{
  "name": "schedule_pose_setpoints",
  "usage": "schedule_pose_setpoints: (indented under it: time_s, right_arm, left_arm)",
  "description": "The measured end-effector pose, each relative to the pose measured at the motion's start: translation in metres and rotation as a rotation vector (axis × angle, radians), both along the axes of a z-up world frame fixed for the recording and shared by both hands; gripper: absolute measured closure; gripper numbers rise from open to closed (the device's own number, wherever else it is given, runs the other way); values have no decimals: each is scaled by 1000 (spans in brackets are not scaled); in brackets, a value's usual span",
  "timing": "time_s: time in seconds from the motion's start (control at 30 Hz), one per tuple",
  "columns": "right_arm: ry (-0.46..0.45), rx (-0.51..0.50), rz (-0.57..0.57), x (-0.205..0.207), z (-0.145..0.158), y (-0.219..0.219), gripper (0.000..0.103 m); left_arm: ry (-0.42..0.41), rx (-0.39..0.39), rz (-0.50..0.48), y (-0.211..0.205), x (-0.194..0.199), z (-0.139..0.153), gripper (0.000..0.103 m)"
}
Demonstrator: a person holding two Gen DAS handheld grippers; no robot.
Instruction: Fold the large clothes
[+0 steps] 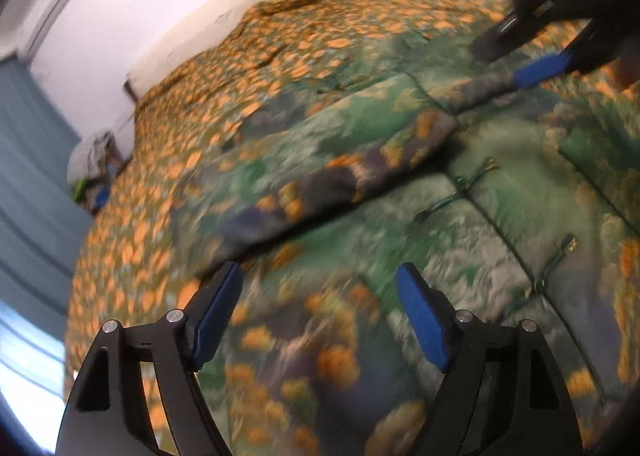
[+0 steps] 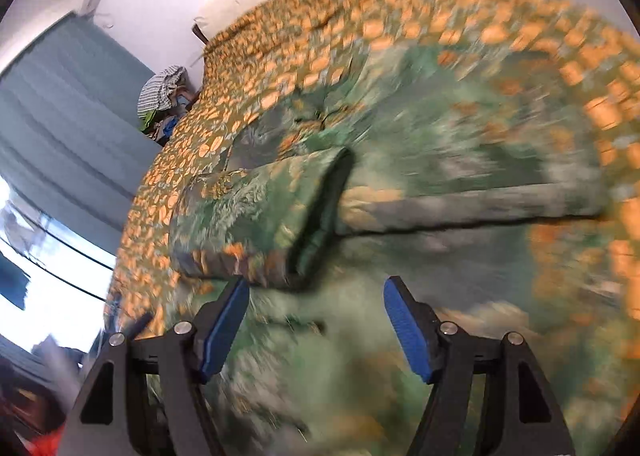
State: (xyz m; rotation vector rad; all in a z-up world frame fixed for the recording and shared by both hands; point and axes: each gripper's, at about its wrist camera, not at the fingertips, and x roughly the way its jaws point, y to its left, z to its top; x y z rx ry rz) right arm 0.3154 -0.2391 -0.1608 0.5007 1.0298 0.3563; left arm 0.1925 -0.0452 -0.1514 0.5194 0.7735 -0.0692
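Green cloth with orange flowers and dark purple patches fills most of both views. It is a big padded jacket (image 1: pixel 360 183), and it lies spread out on a bed. The bedspread (image 1: pixel 304 39) under it is brownish with many small orange spots. In the left wrist view, one sleeve (image 1: pixel 304 175) lies folded across the middle of the frame, over the body of the jacket. Dark seam lines run across the jacket at the right, and small green loop fasteners (image 1: pixel 472 175) sit along them. In the right wrist view, the sleeve (image 2: pixel 256 215) sits at the middle left, and its open cuff (image 2: pixel 320 215) shows a dark green lining. Much of the cloth looks blurry.

The left tool (image 1: pixel 320 320) is at the bottom of its frame, just above the jacket, with its blue pads apart and nothing between them. The right tool (image 2: pixel 316 328) is also spread apart and holds nothing. It shows too at the upper right of the left wrist view, above the jacket.

A white pillow (image 1: pixel 248 3) lies along the wall at the upper left.
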Motion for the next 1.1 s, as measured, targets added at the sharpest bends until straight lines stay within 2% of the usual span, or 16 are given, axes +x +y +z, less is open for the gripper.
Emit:
schedule_pose_setpoints:
  time_s: [0.13, 0.17, 0.2, 0.23, 0.37, 0.43, 0.53, 0.67, 0.77, 0.8, 0.83, 0.87, 1.0, 1.07, 1.1]
  right_arm:
    - [111, 40, -10, 37, -37, 35, 32]
    - [143, 45, 6, 43, -46, 46, 46]
    - [152, 35, 22, 45, -48, 53, 85]
    - [137, 5, 33, 45, -42, 59, 88]
    - [-73, -88, 37, 49, 17, 63, 88]
    - [-98, -119, 39, 61, 30, 58, 88]
    - [-71, -189, 23, 84, 22, 51, 88]
    - [29, -278, 11, 102, -29, 46, 87]
    - [23, -283, 1, 98, -38, 45, 75]
    - [23, -283, 0, 97, -36, 43, 58]
    - [22, -284, 5, 95, -31, 42, 51]
    - [-1, -297, 9, 91, -22, 41, 46]
    - [-200, -425, 10, 75, 24, 45, 46]
    - [-277, -409, 71, 74, 40, 57, 46]
    - [-285, -395, 107, 80, 42, 62, 46]
  left_arm:
    - [-5, -67, 89, 33, -14, 13, 21]
    - [-4, -77, 105, 40, -17, 15, 21]
    - [-5, -82, 116, 45, -18, 16, 21]
    - [-9, -83, 130, 51, -19, 18, 21]
    - [-27, -121, 192, 73, -14, 27, 21]
    - [-28, -143, 204, 78, -9, 29, 20]
    - [-20, -158, 225, 79, 3, 26, 20]
    - [31, -174, 251, 81, 25, 18, 20]
    - [77, -194, 272, 90, 38, 15, 20]
    - [86, -204, 280, 95, 42, 16, 20]
    - [92, -214, 288, 99, 46, 17, 20]
    - [96, -227, 297, 104, 51, 20, 20]
    - [76, -258, 300, 109, 81, 34, 20]
    - [83, -263, 284, 104, 102, 34, 20]
    - [88, -264, 282, 100, 114, 32, 20]
